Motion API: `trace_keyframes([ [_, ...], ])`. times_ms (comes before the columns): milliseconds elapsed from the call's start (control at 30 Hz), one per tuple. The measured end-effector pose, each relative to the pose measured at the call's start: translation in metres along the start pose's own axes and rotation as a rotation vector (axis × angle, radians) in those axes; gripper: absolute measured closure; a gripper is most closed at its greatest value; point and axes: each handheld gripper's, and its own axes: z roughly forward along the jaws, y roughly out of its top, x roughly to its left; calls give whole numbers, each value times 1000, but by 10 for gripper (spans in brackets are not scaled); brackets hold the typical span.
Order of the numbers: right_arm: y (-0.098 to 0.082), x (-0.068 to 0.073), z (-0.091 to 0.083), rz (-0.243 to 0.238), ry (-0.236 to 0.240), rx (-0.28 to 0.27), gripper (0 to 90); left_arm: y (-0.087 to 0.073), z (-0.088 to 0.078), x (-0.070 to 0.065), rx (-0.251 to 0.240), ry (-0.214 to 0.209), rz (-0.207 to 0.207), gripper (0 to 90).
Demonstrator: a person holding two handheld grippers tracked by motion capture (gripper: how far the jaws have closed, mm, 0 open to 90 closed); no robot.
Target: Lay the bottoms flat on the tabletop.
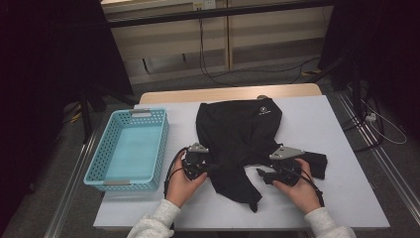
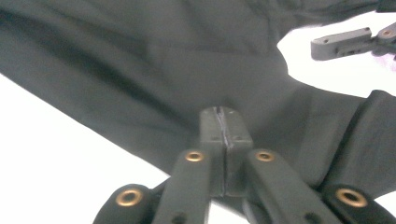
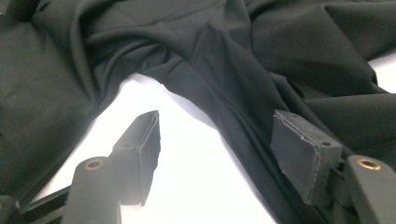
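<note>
A black garment [image 1: 237,134] with a small white logo lies spread on the white table cover [image 1: 337,148]. My left gripper [image 1: 210,168] sits at the garment's near-left edge. In the left gripper view its jaws [image 2: 225,122] stand pressed together where the cloth [image 2: 140,56] edge runs in under them. My right gripper [image 1: 261,174] rests by the near-right part of the garment. In the right gripper view it [image 3: 217,123] stands open, one pad over the bare table and the other against a fold of the cloth [image 3: 280,46]. The right gripper's jaw [image 2: 345,43] also shows in the left gripper view.
A light blue plastic basket [image 1: 99,148] stands on the table to the left of the garment, close to my left hand. The table's front edge runs just below both hands. Cables lie on the floor behind the table.
</note>
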Motion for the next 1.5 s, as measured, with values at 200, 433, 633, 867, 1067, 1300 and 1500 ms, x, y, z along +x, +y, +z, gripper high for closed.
trace_keyframes([
  [200,5,7,1,-9,22,-15,340,-4,-5,4,3,-6,-19,900],
  [433,6,8,3,-11,21,-12,340,-9,-3,-11,-19,-37,-16,621],
  [633,7,12,3,-19,26,-15,344,-20,-7,-4,-30,79,-58,493],
  [867,9,13,2,-18,24,-23,344,-19,-1,-15,-28,111,-44,644],
  [1067,9,13,3,-21,25,-20,344,-18,1,-14,-12,58,-108,865],
  [1300,8,12,4,-24,23,-10,344,-17,-8,-7,23,30,-141,898],
  [1500,6,11,6,-28,27,8,341,-19,-25,4,25,44,-176,900],
])
